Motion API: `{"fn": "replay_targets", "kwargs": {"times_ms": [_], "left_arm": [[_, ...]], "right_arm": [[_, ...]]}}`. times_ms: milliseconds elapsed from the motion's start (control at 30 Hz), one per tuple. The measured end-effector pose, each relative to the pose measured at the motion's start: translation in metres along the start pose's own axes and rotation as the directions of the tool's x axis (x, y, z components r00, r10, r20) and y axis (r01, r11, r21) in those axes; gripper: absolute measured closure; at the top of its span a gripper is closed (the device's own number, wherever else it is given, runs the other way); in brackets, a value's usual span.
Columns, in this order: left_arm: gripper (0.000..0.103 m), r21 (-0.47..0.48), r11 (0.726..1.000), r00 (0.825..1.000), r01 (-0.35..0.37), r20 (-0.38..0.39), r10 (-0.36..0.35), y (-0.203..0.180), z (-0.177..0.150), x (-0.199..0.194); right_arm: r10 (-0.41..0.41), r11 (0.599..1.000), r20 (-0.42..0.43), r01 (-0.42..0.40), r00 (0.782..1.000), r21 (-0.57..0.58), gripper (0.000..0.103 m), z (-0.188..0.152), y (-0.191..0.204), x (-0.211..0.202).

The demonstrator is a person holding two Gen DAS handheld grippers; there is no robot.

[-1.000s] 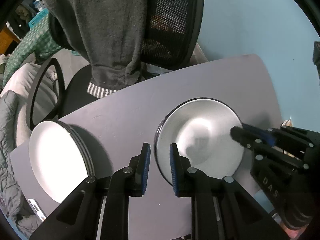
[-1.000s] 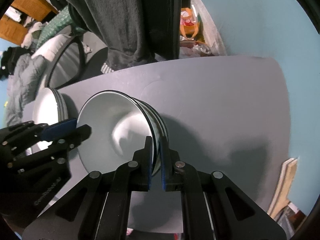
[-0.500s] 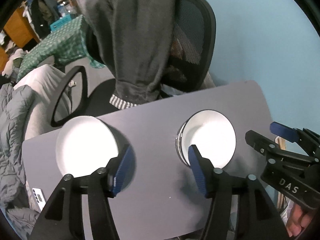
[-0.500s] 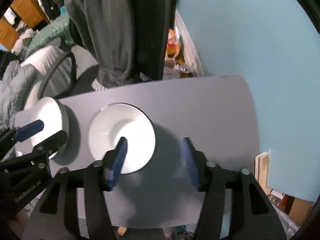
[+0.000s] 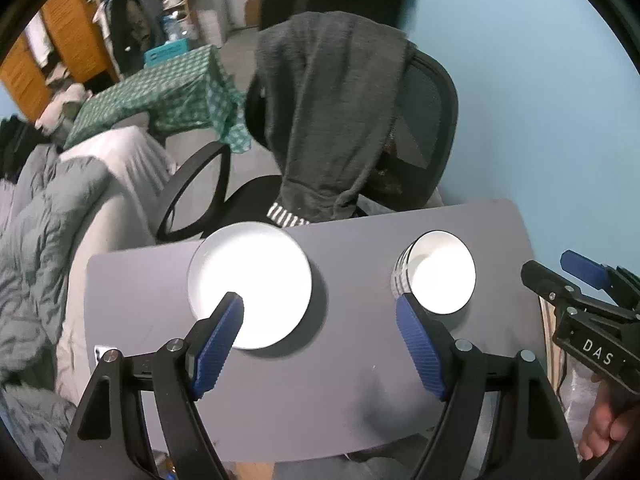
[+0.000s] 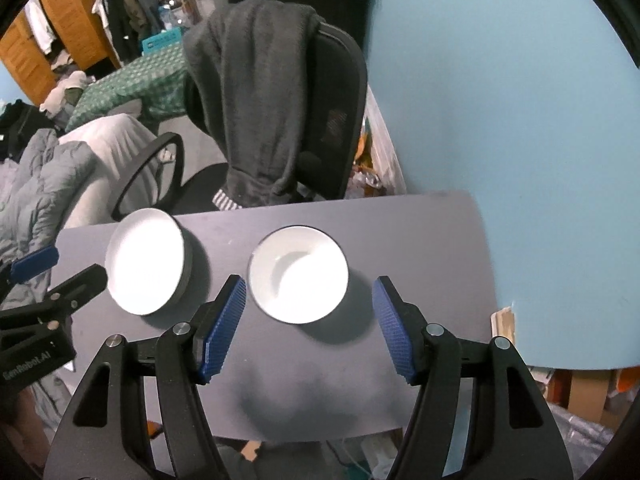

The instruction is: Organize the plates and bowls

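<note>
Two white stacks stand apart on the grey table (image 5: pixel 360 380): plates (image 5: pixel 250 288) on the left and dark-rimmed bowls (image 5: pixel 438 276) on the right. My left gripper (image 5: pixel 318 300) hangs high above the table between them, its jaws opening with nothing between the blue pads. My right gripper (image 6: pixel 309 280) hovers high above the bowl stack (image 6: pixel 298 274), its jaws also opening and holding nothing. The plates (image 6: pixel 146 260) lie to its left. Each gripper shows at the edge of the other's view: the right gripper (image 5: pixel 576 276) and the left gripper (image 6: pixel 56 276).
Behind the table stands a black office chair (image 5: pixel 424 120) with a grey hoodie (image 5: pixel 332 120) draped over it. A blue wall (image 6: pixel 520 120) runs along the right. Grey bedding (image 5: pixel 40 240) lies left of the table. Cardboard boxes (image 6: pixel 580 392) sit low at the right.
Both grippers let go of the top bowl's rim, spread their jaws wide and rose away from the table. The plates and bowls now look smaller and farther below.
</note>
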State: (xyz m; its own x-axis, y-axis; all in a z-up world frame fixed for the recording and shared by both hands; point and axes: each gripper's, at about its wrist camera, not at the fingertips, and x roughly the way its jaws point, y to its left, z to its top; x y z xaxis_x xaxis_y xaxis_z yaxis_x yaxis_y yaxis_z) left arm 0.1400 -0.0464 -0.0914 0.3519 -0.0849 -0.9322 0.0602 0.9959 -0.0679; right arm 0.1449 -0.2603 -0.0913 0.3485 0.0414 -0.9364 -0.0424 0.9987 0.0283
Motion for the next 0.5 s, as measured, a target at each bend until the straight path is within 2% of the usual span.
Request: {"fn": "replay_targets", "kwargs": {"times_ms": [267, 500], "left_arm": [[0.023, -0.046, 0.999, 1.000, 0.008, 0.002, -0.008, 0.025, -0.017, -0.021], [0.023, -0.026, 0.999, 0.999, 0.032, 0.012, -0.031, 0.024, -0.022, -0.035]], "right_arm": [[-0.005, 1.000, 0.024, 0.005, 1.000, -0.011, 0.038, -0.007, 0.023, -0.021], [-0.016, 1.000, 0.044, 0.015, 0.999, 0.013, 0.038, -0.013, 0.030, -0.036]]}}
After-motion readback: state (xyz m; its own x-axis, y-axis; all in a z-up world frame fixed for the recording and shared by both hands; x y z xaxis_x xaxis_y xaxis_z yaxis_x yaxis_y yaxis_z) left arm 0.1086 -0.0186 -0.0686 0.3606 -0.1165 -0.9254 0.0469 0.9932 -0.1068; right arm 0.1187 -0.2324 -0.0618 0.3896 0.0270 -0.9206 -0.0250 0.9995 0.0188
